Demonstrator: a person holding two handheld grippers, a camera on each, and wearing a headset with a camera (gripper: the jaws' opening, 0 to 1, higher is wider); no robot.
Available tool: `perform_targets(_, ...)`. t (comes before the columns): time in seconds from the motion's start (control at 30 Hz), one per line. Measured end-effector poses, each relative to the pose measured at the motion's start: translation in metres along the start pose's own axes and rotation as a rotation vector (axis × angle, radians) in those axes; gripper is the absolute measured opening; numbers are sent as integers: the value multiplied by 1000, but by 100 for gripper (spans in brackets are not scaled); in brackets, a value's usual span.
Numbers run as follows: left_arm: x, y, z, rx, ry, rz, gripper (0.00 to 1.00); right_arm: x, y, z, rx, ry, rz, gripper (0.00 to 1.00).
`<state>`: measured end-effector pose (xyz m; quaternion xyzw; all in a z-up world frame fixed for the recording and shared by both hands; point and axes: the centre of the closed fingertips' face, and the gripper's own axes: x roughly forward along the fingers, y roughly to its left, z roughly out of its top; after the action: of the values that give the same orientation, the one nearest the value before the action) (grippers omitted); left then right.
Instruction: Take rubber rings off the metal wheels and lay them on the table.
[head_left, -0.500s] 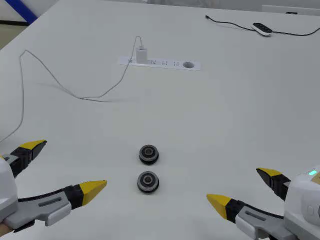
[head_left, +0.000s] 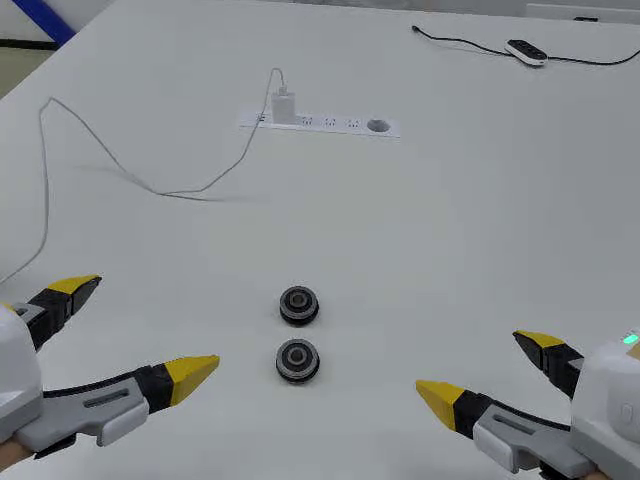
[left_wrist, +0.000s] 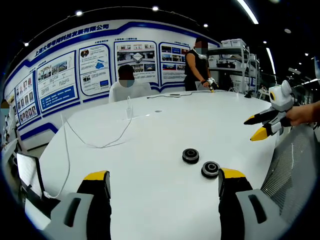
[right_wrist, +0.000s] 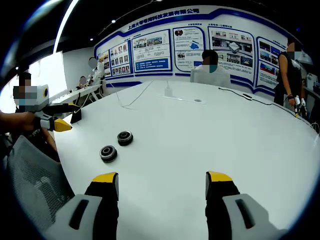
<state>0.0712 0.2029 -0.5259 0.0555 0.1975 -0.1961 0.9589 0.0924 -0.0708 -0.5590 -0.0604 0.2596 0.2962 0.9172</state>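
Two small metal wheels with black rubber rings lie flat on the white table. The far wheel (head_left: 299, 305) (left_wrist: 190, 155) (right_wrist: 125, 138) and the near wheel (head_left: 297, 360) (left_wrist: 210, 169) (right_wrist: 108, 153) sit close together. My left gripper (head_left: 140, 325) (left_wrist: 164, 178) is open at the lower left, well left of the wheels. Open too, my right gripper (head_left: 490, 365) (right_wrist: 162, 177) hovers at the lower right, well right of them. Nothing is between either pair of yellow-tipped fingers.
A white power strip (head_left: 320, 124) with a plugged charger (head_left: 284, 105) lies further back, its thin cable (head_left: 120, 175) looping left. A black remote (head_left: 527, 53) with a cord sits at the far right. People stand and sit beyond the table's far edge.
The view has shifted slightly; wheels and grippers keep their places relative to each other.
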Motion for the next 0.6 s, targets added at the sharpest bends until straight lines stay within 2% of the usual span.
perform_targets(0.3, 2, -2, 2, 2, 0, -6, 90, 0, 1, -3, 16, 3, 6, 70)
perform_targets(0.6, 7, -8, 3, 3, 1, -30, 88, 0, -1, -3, 33, 2, 11, 70)
